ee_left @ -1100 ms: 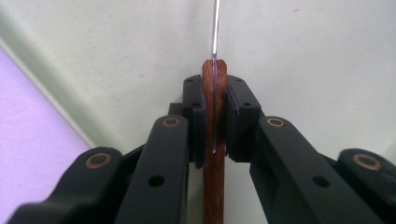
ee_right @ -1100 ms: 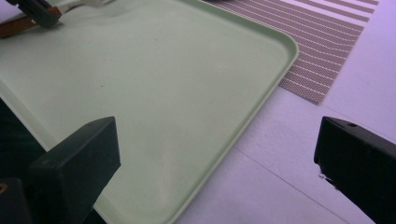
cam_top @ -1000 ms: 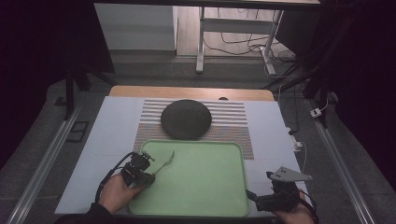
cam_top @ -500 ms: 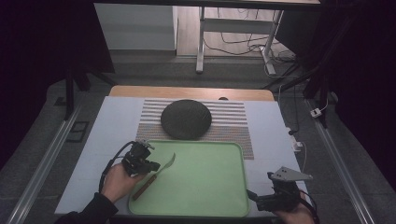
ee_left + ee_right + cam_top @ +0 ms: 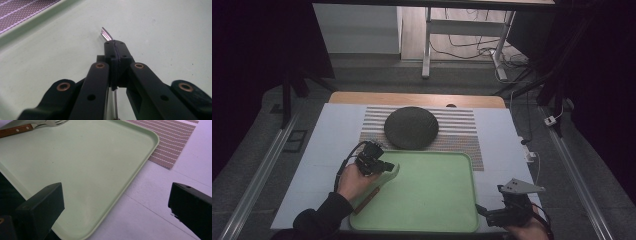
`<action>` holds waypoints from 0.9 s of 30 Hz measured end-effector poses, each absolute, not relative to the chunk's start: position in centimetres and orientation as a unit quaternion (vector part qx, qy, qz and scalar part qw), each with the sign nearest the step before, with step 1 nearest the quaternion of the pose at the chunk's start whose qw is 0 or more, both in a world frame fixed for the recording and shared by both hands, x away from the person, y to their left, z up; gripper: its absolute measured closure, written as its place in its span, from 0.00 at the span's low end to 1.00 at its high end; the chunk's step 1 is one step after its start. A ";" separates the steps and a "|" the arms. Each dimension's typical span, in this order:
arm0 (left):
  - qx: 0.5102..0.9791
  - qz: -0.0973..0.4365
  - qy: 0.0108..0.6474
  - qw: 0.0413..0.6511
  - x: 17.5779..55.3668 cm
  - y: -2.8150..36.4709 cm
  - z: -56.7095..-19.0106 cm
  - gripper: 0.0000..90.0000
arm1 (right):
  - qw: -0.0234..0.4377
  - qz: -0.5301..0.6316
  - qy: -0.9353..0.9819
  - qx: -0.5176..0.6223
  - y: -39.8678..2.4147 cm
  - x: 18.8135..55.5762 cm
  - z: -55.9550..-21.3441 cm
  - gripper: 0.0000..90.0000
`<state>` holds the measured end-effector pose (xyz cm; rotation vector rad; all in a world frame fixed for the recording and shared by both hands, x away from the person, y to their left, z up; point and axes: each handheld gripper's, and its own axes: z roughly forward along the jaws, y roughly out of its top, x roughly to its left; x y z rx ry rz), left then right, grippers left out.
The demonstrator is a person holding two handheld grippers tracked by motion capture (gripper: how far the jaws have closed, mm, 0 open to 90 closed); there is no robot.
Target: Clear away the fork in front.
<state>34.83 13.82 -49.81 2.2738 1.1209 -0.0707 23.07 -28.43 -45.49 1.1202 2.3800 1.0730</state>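
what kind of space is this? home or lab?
Likely a lab data-collection rig, not a home: a table flanked by metal rails, loose cables on the floor behind, and a person using handheld grippers over a green tray.

A lab-like recording room is suggested by dark curtains (image 5: 257, 60), loose floor cables (image 5: 462, 50) and metal frame legs (image 5: 427, 45).

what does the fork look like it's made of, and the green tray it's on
Fork: handle looks like wood, reddish-brown with pale rivets; tines look like bright polished metal, glinting beyond the left tool. Tray: probably moulded plastic, matte pale green, one piece with rounded raised rim, faintly scuffed.
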 end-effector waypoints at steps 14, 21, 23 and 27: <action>0.874 -0.042 0.391 0.287 33.6 11.2 -50.5 0.98 | 0.146 0.373 0.830 0.389 -28.4 23.1 -45.5 0.01; 0.885 -0.048 0.369 0.281 33.0 9.8 -50.9 0.98 | 0.144 0.374 0.830 0.388 -28.4 23.1 -45.5 0.01; 0.888 -0.048 0.365 0.275 33.0 9.5 -51.2 0.98 | 0.144 0.375 0.829 0.390 -28.5 23.1 -45.5 0.01; 0.890 -0.039 0.365 0.269 33.1 9.4 -51.6 0.98 | 0.144 0.374 0.828 0.391 -28.5 23.1 -45.5 0.01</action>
